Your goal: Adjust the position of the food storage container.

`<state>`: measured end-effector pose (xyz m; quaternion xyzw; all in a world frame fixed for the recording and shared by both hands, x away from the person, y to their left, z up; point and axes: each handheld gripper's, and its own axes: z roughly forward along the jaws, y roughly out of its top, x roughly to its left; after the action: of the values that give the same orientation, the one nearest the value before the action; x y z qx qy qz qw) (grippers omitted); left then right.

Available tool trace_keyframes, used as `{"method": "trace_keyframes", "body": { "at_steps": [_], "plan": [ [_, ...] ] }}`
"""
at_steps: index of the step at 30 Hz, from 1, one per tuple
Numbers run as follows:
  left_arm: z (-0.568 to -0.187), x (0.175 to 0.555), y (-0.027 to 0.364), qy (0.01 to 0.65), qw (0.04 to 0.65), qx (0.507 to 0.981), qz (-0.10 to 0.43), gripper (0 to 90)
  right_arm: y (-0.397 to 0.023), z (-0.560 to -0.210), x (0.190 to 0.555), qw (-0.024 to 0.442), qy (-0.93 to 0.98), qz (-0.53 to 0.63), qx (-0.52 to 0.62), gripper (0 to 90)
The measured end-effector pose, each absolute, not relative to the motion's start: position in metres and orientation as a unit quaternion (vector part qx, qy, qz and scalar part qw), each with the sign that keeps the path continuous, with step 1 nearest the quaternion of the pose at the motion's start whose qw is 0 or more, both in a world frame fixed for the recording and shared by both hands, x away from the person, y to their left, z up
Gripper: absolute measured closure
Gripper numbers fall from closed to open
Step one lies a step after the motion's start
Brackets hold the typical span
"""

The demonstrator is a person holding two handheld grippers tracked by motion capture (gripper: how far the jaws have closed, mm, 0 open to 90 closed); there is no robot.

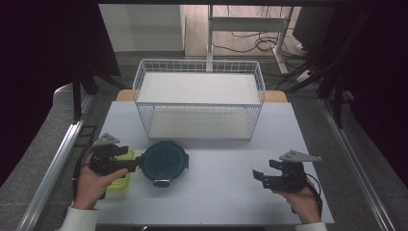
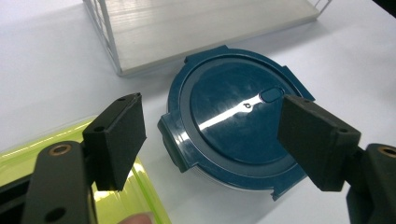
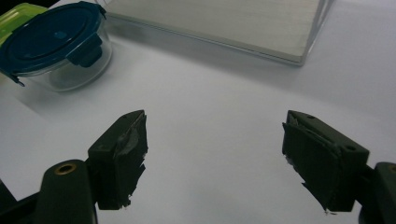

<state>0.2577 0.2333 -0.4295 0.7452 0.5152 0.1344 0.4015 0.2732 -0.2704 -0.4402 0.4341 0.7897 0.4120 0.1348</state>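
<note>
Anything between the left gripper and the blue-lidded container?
Nothing visible. The left gripper hangs open just over the container, jaws either side of its lid, with no pad touching it. The yellow-green box sits beside and below the left jaw, off the path.

The left gripper [image 1: 139,162] hides much of the yellow-green container [image 1: 121,179].

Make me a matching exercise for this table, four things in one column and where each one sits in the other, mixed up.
1. round blue-lidded container
2. yellow-green container
3. white wire shelf
4. right gripper

a. far side of the table
b. over bare table, jaws open
c. just ahead of the left gripper
d. under the left hand

Pairs: 1-c, 2-d, 3-a, 4-b
</note>
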Motion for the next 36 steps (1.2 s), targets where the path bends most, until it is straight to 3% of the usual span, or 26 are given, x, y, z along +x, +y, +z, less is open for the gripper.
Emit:
{"method": "trace_keyframes", "body": {
  "at_steps": [19,36],
  "plan": [
    [-0.423,0.254,0.219,0.495,0.411,0.755,0.125,23.7,-0.263,-0.430,0.270,0.144,0.796,0.409,0.421,21.9],
    [-0.425,0.262,0.229,0.522,0.386,0.747,0.144,37.3,-0.263,-0.435,0.275,0.143,0.801,0.401,0.420,22.4]
  ]
}}
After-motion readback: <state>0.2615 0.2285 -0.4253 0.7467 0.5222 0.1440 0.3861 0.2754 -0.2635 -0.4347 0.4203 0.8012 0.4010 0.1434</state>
